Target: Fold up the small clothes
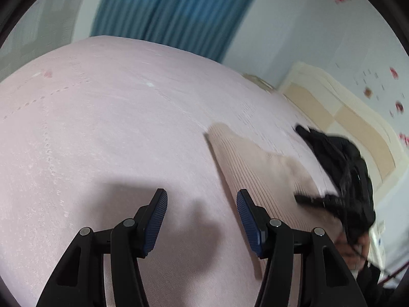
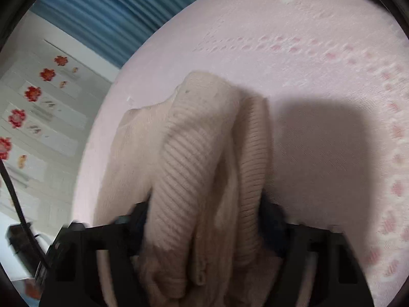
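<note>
Showing two wrist views over a bed [image 1: 102,117] covered in a pale pink sheet. Left hand-held gripper [image 1: 202,204]: jaws apart, nothing between them, poised above bare sheet. Right hand-held gripper [image 2: 204,220]: jaws clamped on a bunched beige ribbed-knit garment [image 2: 189,158], whose folds spill forward onto the sheet; its fingers are largely hidden by the cloth. In the left view the same garment lies to the right of the open jaws, beside the blurred right hand-held gripper. Blue curtain [image 1: 168,12] and flower-stickered wall [image 2: 38,107] stand behind
</note>
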`<state>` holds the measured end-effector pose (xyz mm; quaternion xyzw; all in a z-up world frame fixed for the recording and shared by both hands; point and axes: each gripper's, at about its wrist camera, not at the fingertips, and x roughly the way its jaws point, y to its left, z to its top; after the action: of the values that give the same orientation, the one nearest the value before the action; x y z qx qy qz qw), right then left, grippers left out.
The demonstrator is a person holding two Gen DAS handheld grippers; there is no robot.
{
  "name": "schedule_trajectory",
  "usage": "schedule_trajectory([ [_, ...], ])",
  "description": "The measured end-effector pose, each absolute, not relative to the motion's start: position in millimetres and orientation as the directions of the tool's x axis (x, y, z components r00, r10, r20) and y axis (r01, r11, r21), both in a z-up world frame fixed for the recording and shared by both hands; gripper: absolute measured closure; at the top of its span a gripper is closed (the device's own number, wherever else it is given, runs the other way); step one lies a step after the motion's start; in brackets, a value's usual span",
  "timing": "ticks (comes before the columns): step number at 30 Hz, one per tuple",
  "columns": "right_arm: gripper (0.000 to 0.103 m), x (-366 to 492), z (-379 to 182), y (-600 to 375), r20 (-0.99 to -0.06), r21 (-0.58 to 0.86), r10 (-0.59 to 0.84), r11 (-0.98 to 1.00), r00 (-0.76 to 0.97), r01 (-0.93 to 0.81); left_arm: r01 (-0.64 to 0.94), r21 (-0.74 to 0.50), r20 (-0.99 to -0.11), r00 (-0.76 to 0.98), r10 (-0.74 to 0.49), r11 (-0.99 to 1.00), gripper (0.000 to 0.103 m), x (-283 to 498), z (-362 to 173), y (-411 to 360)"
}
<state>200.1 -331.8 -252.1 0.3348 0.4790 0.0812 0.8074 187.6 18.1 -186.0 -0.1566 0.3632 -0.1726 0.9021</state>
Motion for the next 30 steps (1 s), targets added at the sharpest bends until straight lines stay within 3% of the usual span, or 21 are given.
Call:
schedule_trajectory([
  [1, 0.061, 201.1, -249.6, -332.1, -0.716, 0.62, 0.458, 0.765, 0.527, 0.177, 0.181, -0.428, -0.591, 0.685, -0.426, 0.885, 0.049, 187.6, -189.1, 22.4],
  [3, 0.065, 199.2, -239.0, -335.3, -0.7, 0.643, 0.483, 0.747, 0.526, 0.17, 0.148, -0.471, -0.577, 0.694, -0.431, 0.869, 0.049, 183.7, -198.3, 33.6],
  [7, 0.068, 194.9, -198.6, -338.7, -0.631, 0.711, 0.511, 0.682, 0.584, 0.172, 0.125, -0.489, -0.571, 0.702, -0.425, 0.863, 0.049, 180.7, -204.0, 41.6],
  [12, 0.068, 193.9, -129.7, -297.0, -0.675, 0.591, 0.377, 0.791, 0.634, 0.159, 0.13, -0.471, -0.541, 0.739, -0.402, 0.873, 0.049, 174.5, -196.6, 54.6],
  [16, 0.068, 194.6, -91.3, -254.9, -0.708, 0.478, 0.268, 0.863, 0.653, 0.164, 0.091, -0.368, -0.535, 0.793, -0.291, 0.925, 0.049, 169.7, -186.2, 60.5],
  [19, 0.069, 209.7, -77.3, -224.1, -0.72, 0.451, 0.23, 0.872, 0.655, 0.189, 0.053, -0.367, -0.521, 0.815, -0.252, 0.929, 0.049, 168.7, -182.2, 70.2],
  [25, 0.069, 237.5, -76.7, -167.5, -0.647, 0.586, 0.366, 0.8, 0.669, 0.13, -0.061, -0.506, -0.502, 0.832, -0.236, 0.861, 0.049, 172.6, -185.5, 114.8],
  [27, 0.069, 249.0, -87.7, -158.6, -0.584, 0.663, 0.445, 0.744, 0.679, 0.083, -0.079, -0.516, -0.5, 0.836, -0.225, 0.853, 0.049, 174.2, -186.1, 123.4],
  [30, 0.069, 265.0, -126.0, -168.8, -0.563, 0.726, 0.501, 0.679, 0.657, 0.105, -0.098, -0.495, -0.519, 0.831, -0.203, 0.863, 0.049, 177.8, -186.2, 127.7],
])
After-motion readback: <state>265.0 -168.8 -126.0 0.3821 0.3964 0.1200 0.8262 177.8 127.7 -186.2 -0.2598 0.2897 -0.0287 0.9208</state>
